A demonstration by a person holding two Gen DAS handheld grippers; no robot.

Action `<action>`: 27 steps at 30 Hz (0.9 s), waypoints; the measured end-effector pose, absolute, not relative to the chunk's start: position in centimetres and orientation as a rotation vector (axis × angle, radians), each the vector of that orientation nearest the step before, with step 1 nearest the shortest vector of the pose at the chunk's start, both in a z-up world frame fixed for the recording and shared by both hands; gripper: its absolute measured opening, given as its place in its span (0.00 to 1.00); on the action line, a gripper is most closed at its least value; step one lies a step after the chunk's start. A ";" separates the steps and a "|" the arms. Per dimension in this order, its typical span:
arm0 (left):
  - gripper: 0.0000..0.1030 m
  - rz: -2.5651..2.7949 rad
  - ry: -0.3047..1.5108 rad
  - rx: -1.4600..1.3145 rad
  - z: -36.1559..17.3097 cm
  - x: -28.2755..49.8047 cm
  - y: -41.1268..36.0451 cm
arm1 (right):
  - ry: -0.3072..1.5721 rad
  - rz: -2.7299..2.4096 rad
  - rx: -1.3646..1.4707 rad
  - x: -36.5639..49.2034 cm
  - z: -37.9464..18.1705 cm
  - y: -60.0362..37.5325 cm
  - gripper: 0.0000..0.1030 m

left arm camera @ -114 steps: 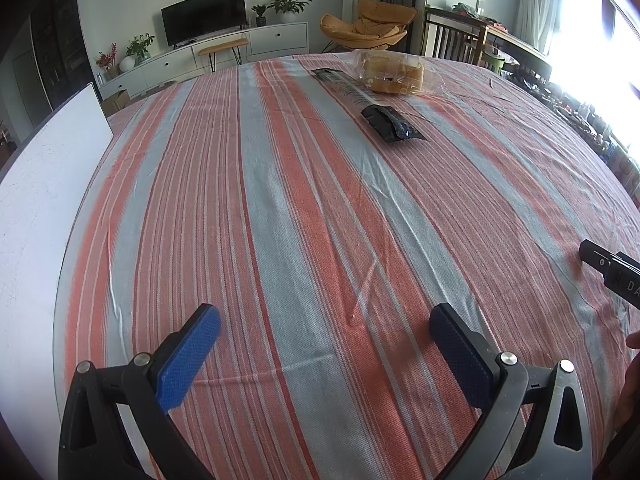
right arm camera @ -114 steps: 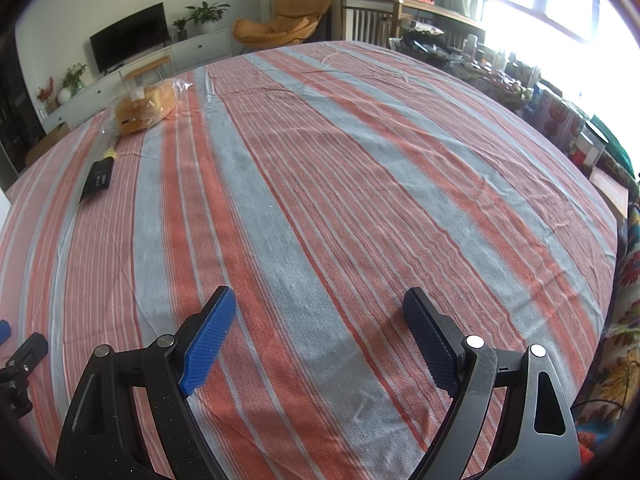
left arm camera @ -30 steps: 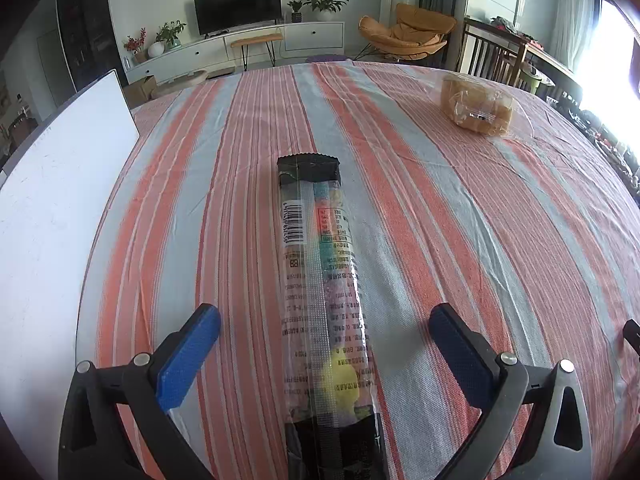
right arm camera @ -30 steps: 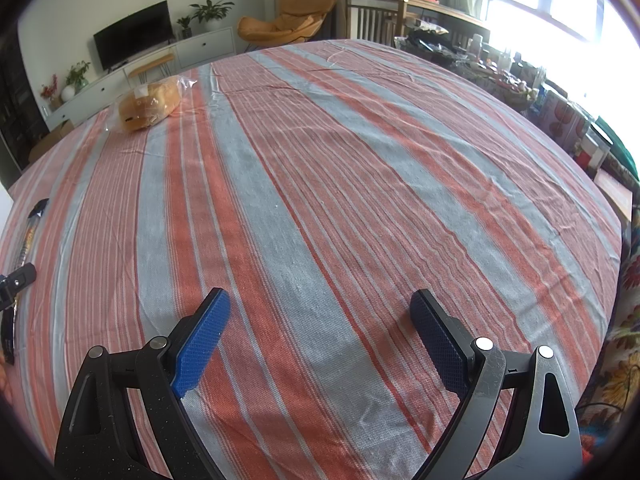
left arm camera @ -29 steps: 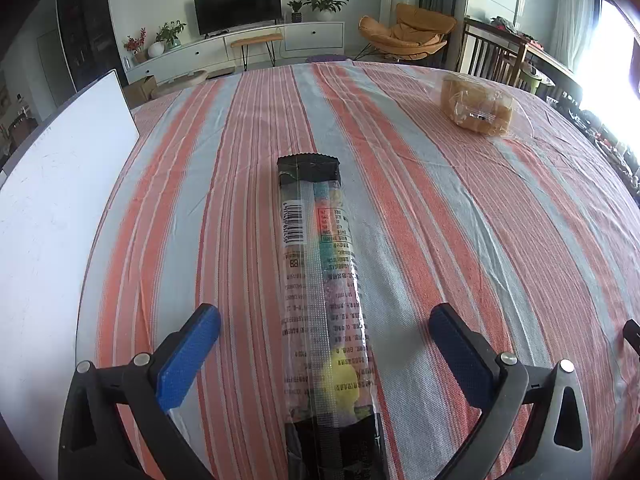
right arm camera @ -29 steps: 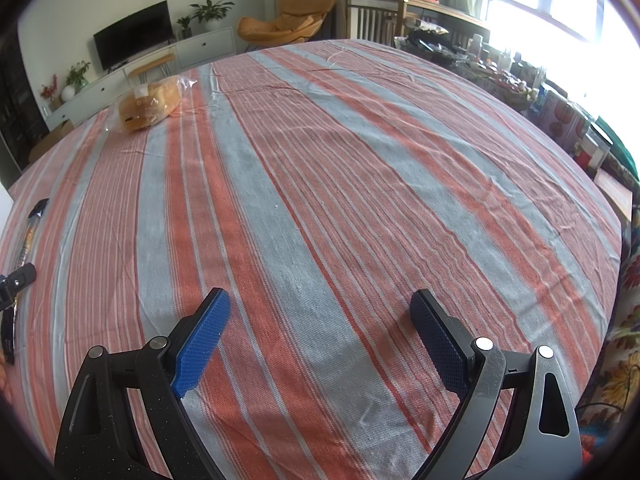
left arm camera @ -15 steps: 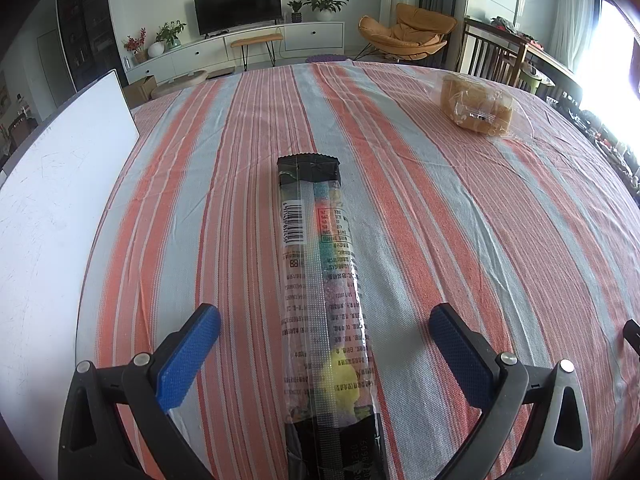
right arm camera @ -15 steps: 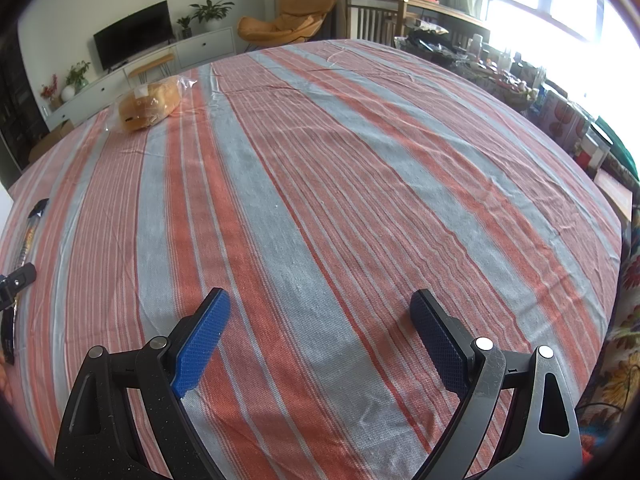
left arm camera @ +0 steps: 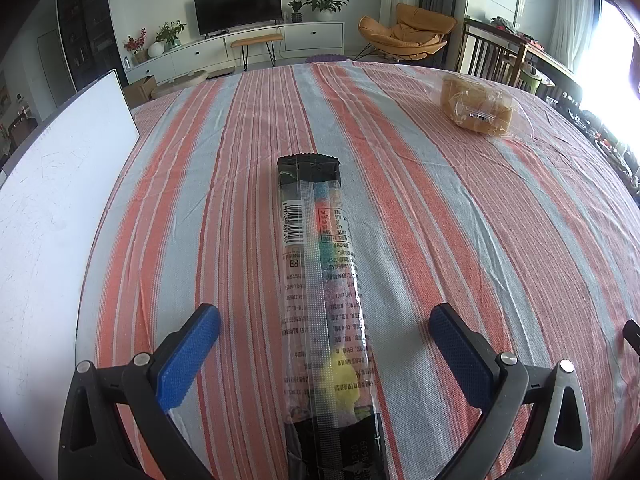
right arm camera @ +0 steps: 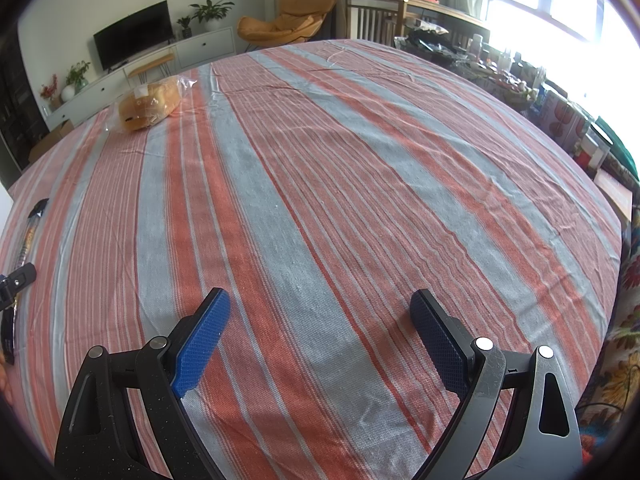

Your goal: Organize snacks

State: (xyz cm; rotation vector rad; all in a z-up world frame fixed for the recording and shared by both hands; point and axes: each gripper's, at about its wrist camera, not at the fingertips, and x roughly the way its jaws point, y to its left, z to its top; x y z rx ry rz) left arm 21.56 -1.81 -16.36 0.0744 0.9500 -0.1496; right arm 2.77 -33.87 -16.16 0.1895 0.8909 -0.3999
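A long clear candy packet (left arm camera: 320, 264) with black ends lies lengthwise on the striped tablecloth (left arm camera: 460, 208), running away from me. My left gripper (left arm camera: 324, 332) is open, its blue pads on either side of the packet's near part without touching it. A bagged loaf of bread (left arm camera: 476, 106) sits at the far right of the table. In the right wrist view the bread (right arm camera: 150, 104) is far left, the candy packet (right arm camera: 28, 236) shows at the left edge, and my right gripper (right arm camera: 320, 316) stands open over bare cloth.
A white board (left arm camera: 52, 200) runs along the table's left side. Beyond the table are a TV cabinet (left arm camera: 256, 42), an orange chair (left arm camera: 404, 34) and wooden chairs. Cluttered boxes and bottles (right arm camera: 560, 116) line the right edge by the window.
Since 3.8 s ago the left gripper has moved up to the candy packet, which now lies between its open fingers. Over the last second nothing has moved.
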 end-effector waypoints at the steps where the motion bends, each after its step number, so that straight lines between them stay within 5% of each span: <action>1: 1.00 -0.150 0.950 0.074 -16.4 21.5 -1.8 | 0.891 -0.400 0.189 2.8 -16.2 -33.9 0.91; 19: 1.00 -0.150 0.950 0.075 -16.4 21.6 -1.8 | 0.912 -0.380 0.184 2.9 -16.0 -33.8 0.90; 27: 1.00 -0.150 0.950 0.074 -16.4 21.6 -1.8 | 0.836 -0.218 0.206 13.9 -9.2 -31.6 0.89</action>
